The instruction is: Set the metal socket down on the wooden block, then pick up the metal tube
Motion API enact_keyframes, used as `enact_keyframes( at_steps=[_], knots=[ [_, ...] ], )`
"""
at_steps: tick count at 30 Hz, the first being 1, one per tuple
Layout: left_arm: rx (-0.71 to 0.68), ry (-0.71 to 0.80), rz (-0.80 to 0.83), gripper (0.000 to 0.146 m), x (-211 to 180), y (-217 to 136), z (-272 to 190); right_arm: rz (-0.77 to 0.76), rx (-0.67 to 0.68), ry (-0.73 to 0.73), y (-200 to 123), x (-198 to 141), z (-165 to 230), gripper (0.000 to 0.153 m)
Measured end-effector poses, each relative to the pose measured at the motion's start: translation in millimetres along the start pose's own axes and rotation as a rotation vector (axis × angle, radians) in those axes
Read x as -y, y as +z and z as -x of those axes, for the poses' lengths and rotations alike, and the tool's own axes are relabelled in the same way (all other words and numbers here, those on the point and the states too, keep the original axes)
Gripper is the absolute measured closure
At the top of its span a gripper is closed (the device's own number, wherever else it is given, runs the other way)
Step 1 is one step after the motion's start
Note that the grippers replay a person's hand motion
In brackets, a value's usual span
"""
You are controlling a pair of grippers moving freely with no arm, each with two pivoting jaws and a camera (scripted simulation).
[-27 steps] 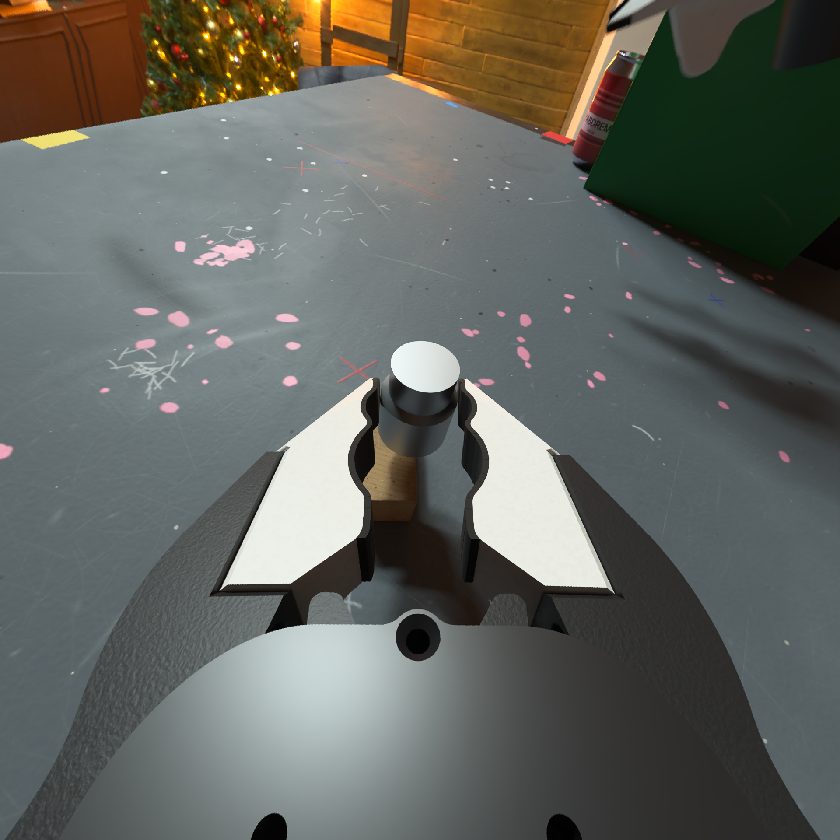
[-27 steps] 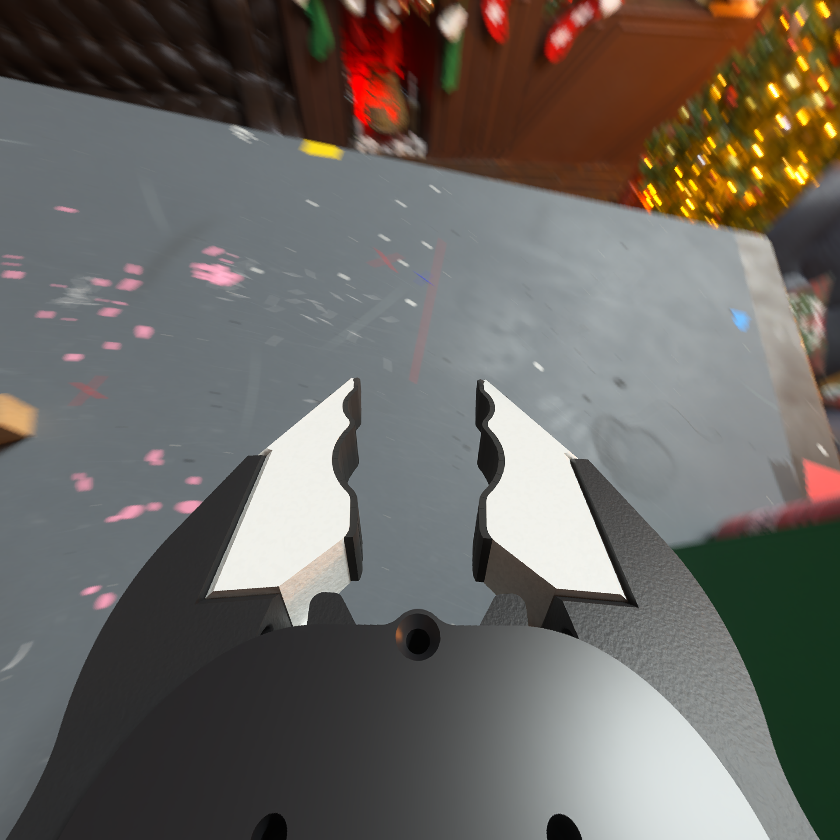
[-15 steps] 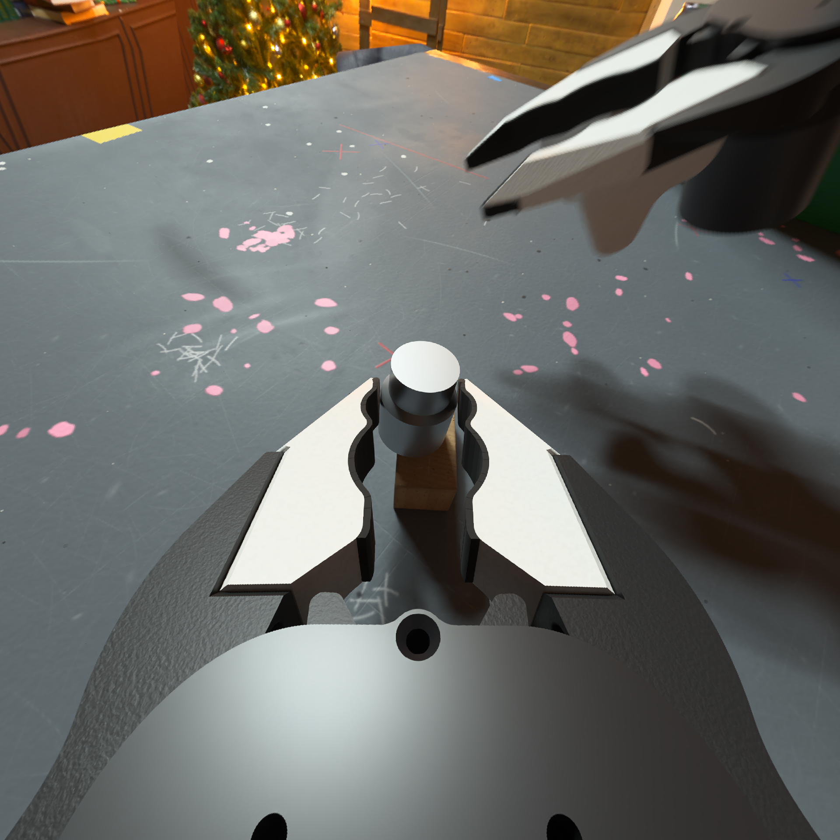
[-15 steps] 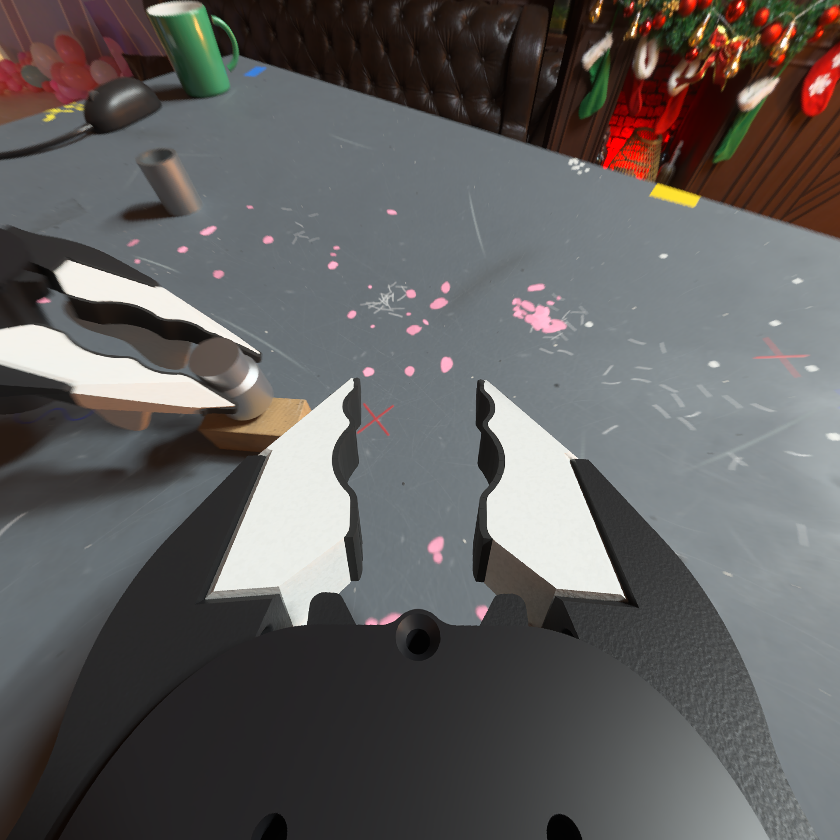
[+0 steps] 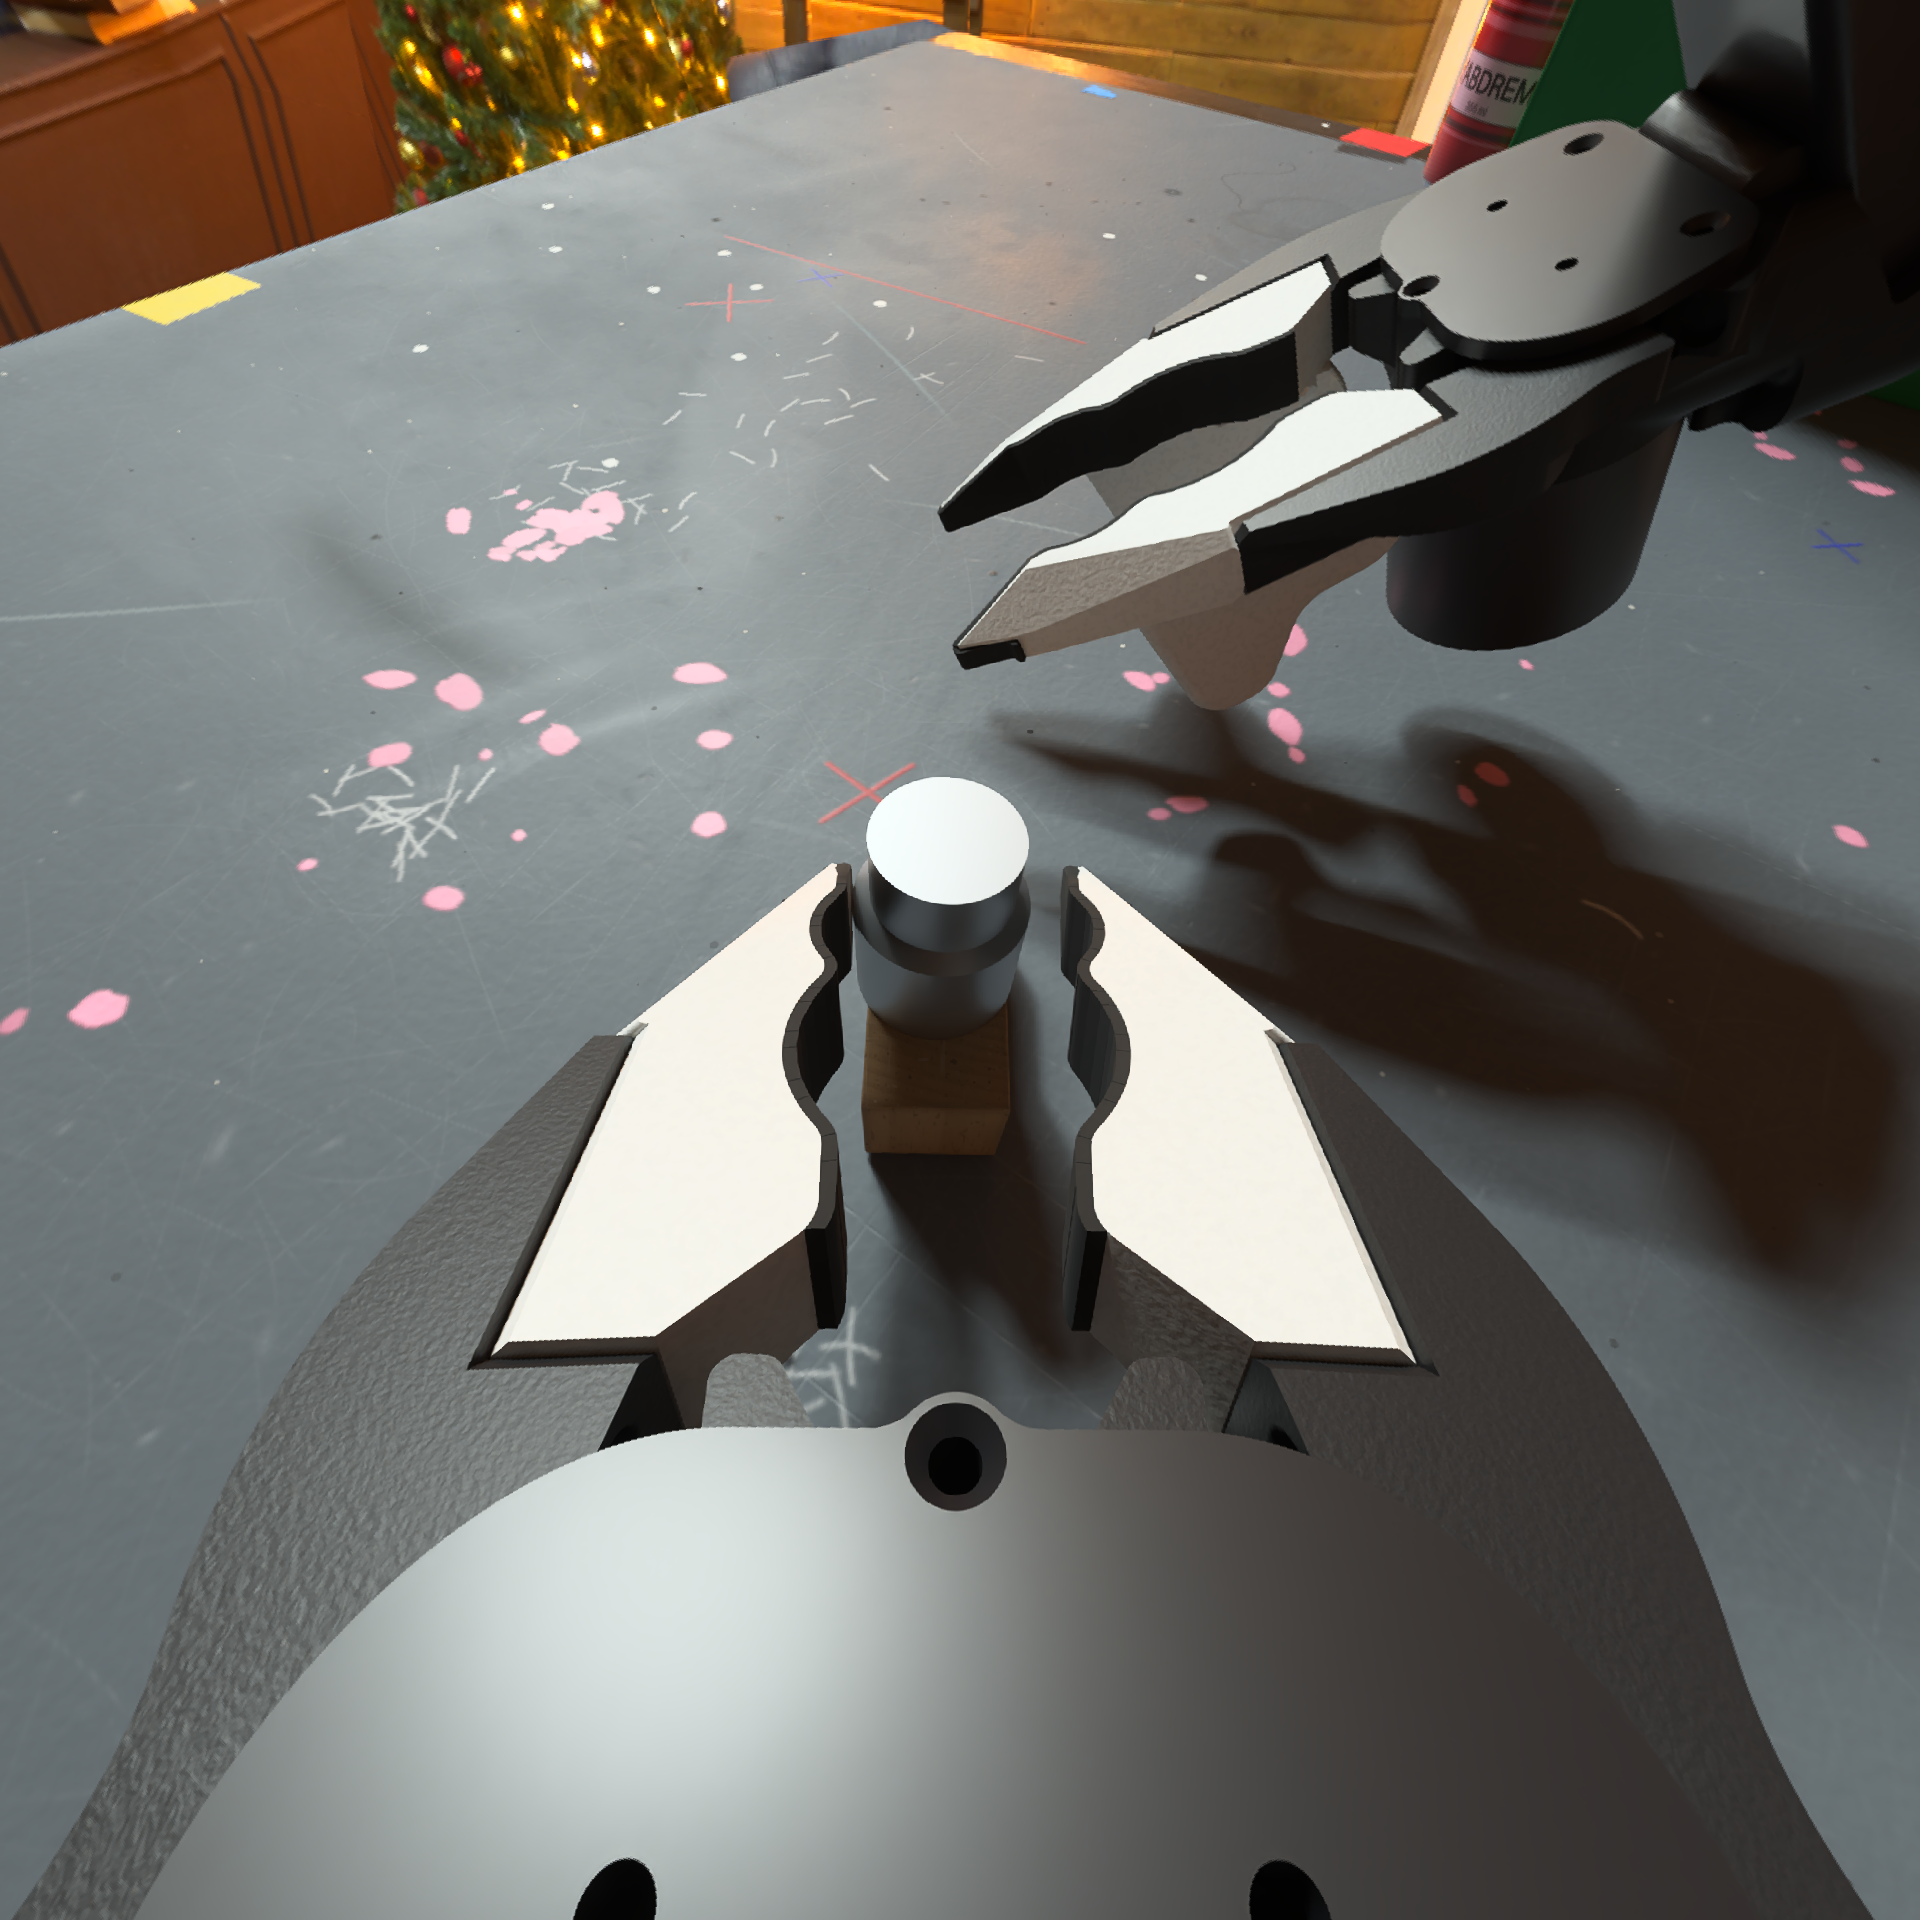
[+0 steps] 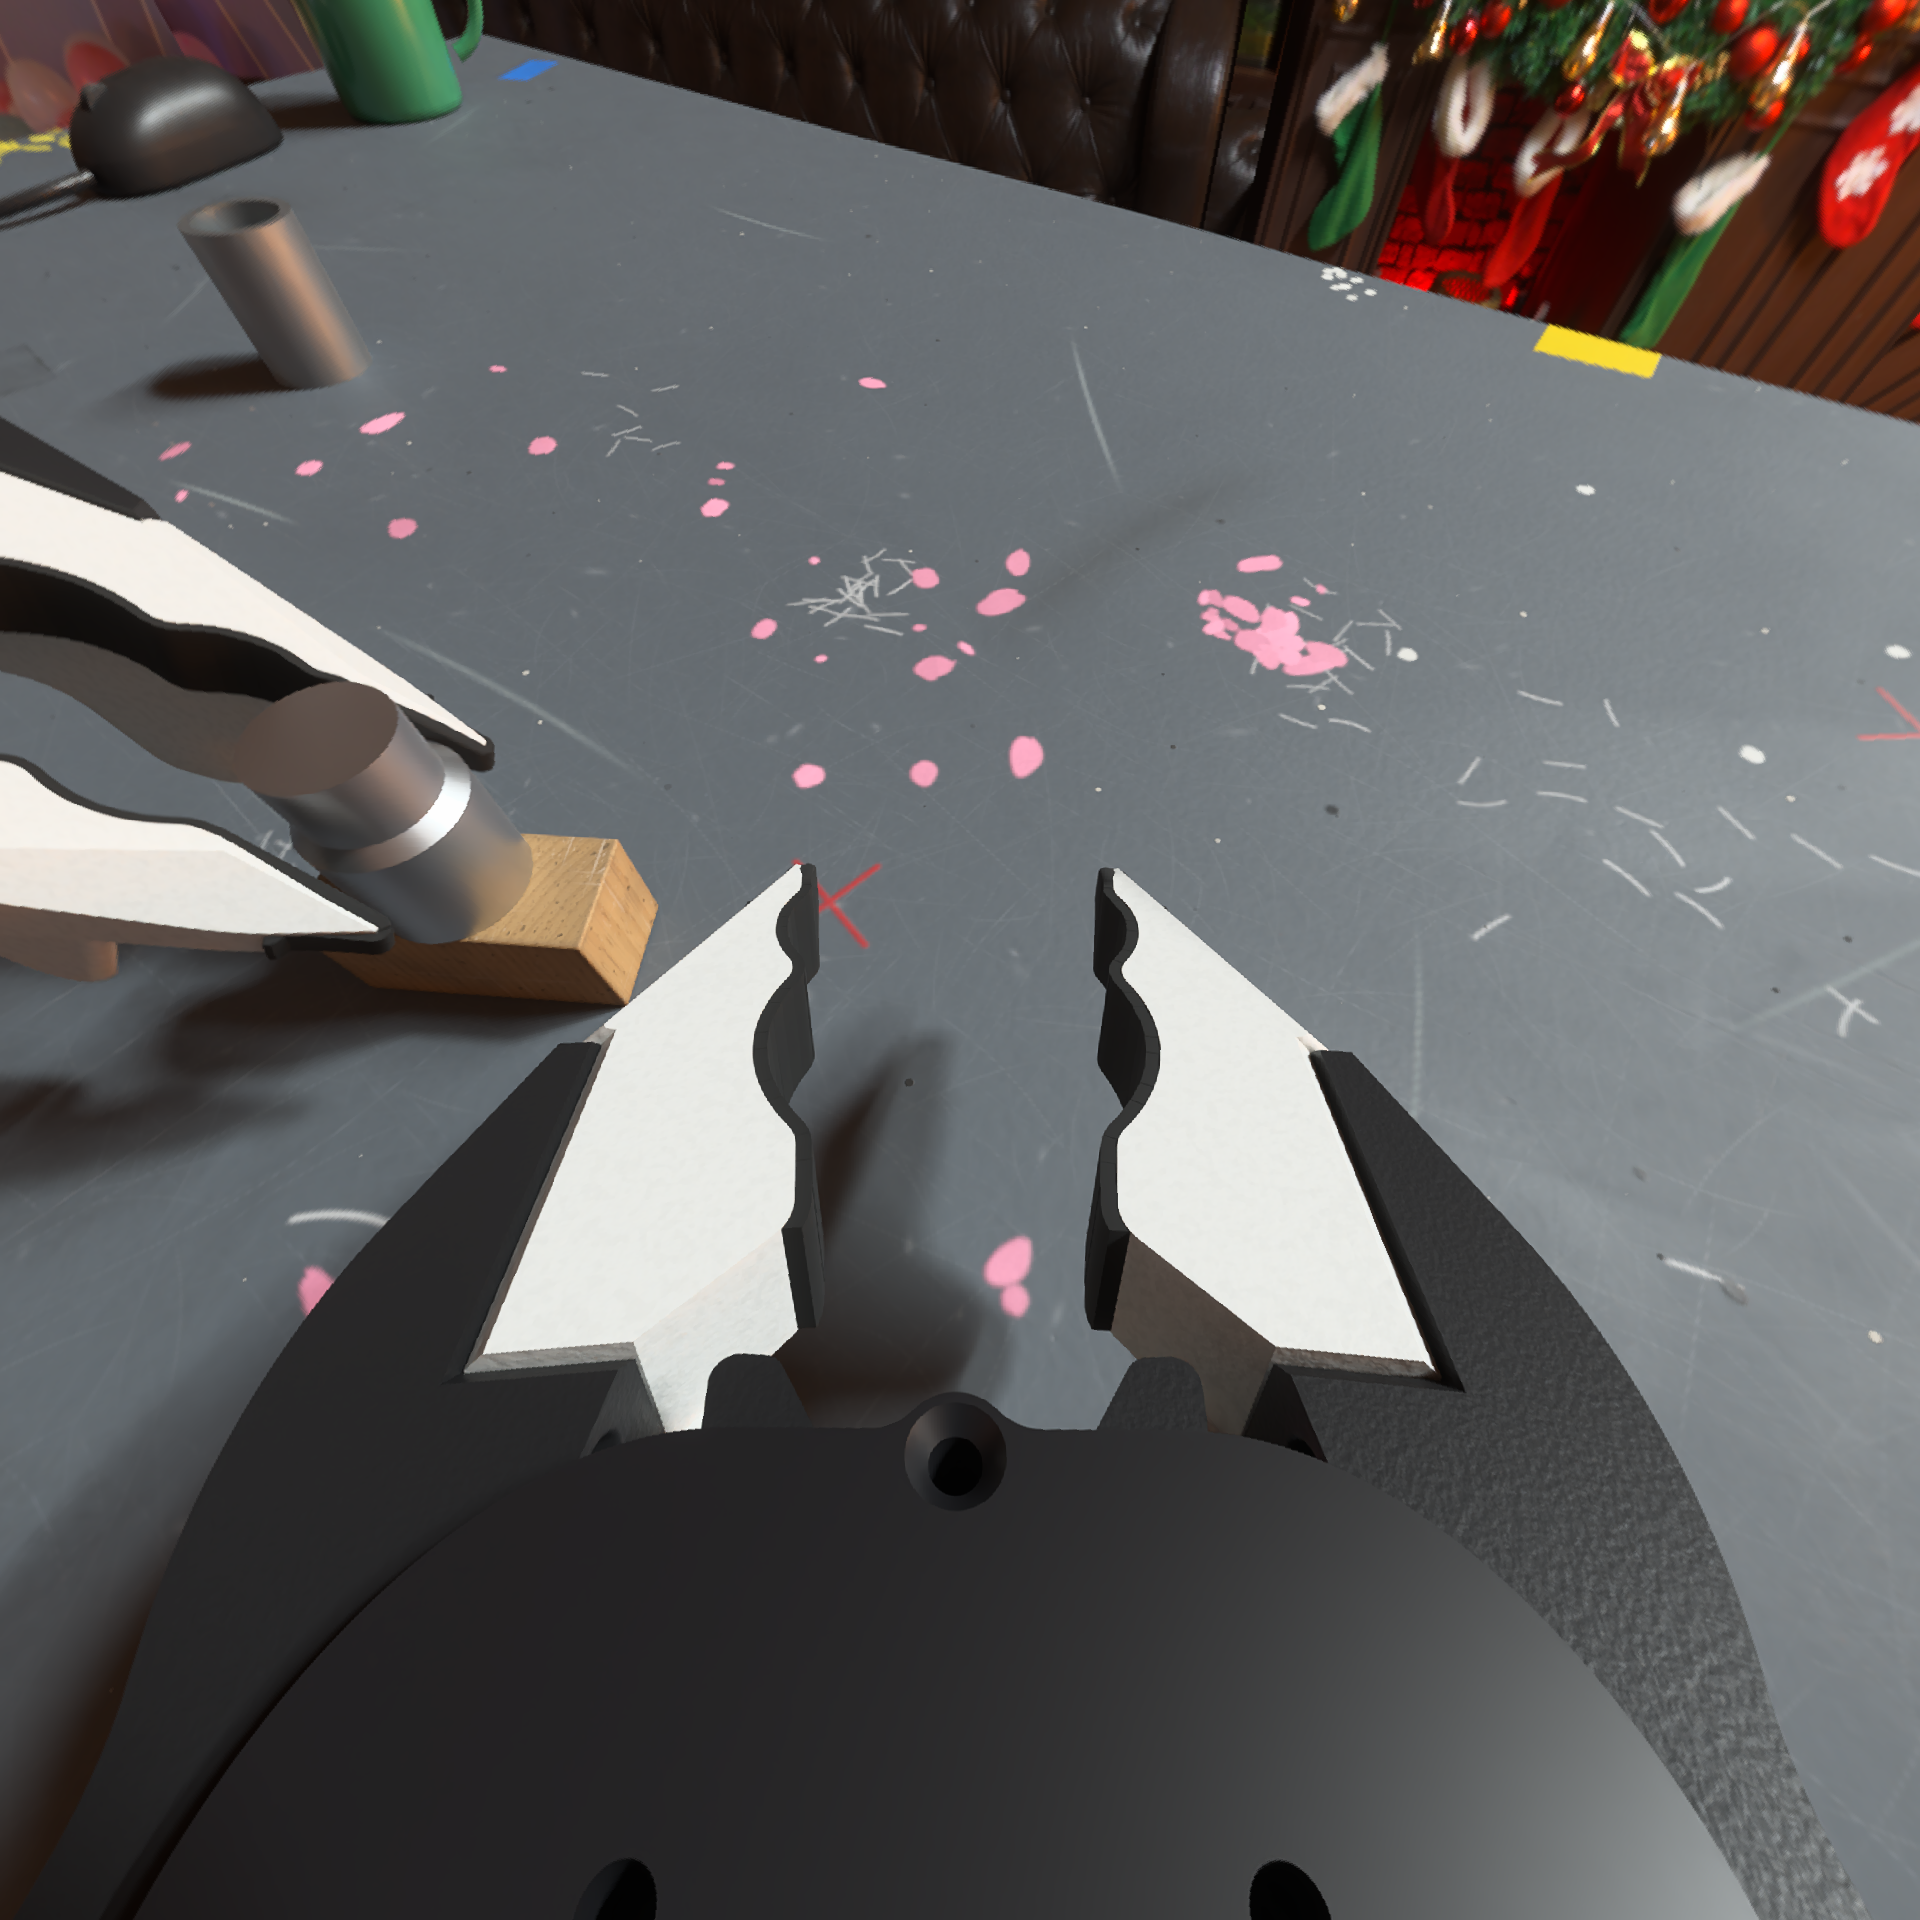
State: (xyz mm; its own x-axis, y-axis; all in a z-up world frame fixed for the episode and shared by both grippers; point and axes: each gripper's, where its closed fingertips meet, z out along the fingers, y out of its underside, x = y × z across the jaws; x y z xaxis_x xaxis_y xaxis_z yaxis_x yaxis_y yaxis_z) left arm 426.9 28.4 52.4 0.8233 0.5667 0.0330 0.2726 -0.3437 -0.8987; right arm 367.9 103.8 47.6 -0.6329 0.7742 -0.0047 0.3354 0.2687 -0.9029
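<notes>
The metal socket (image 5: 940,914) stands upright on the small wooden block (image 5: 935,1101), between the fingers of my left gripper (image 5: 956,878). The jaws are slightly apart, with a thin gap at the socket's right side. The right wrist view shows the socket (image 6: 416,821) on the block (image 6: 561,925) with the left gripper (image 6: 431,844) around it. My right gripper (image 6: 956,883) is open and empty, low over the table just right of the block; it also shows in the left wrist view (image 5: 954,584). The metal tube (image 6: 275,296) stands upright, far left.
A green mug (image 6: 395,52) and a dark rounded object (image 6: 166,120) sit beyond the tube. A red can (image 5: 1486,83) and a green box (image 5: 1621,62) stand at the far right of the grey paint-speckled table (image 5: 520,1039).
My left gripper lined up over the block, lowered the socket onto it, and its jaws eased apart. My right gripper swung round toward the block and moved closer and lower.
</notes>
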Motion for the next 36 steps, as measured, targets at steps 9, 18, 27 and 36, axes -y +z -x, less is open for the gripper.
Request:
enact_keyframes(
  at_steps=[9, 18, 27, 36],
  knots=[
    [0.150, 0.035, -0.023, 0.102, 40.7, -104.4, 35.8, -0.001, -0.003, -0.061, -3.4, 0.8, 8.3, 0.100],
    [0.466, -0.145, 0.165, 0.096, 26.9, -224.9, 219.3, 0.018, 0.014, -0.077, 0.3, -3.1, 15.6, 0.100],
    [0.512, -0.313, 0.471, 0.086, -72.3, -186.3, 293.6, 0.035, 0.020, -0.073, 2.4, -7.2, 17.0, 0.100],
    [0.493, -0.384, 0.523, 0.084, -91.8, -171.2, 297.4, 0.044, 0.039, -0.086, 3.4, -7.3, 22.9, 0.101]
  ],
)
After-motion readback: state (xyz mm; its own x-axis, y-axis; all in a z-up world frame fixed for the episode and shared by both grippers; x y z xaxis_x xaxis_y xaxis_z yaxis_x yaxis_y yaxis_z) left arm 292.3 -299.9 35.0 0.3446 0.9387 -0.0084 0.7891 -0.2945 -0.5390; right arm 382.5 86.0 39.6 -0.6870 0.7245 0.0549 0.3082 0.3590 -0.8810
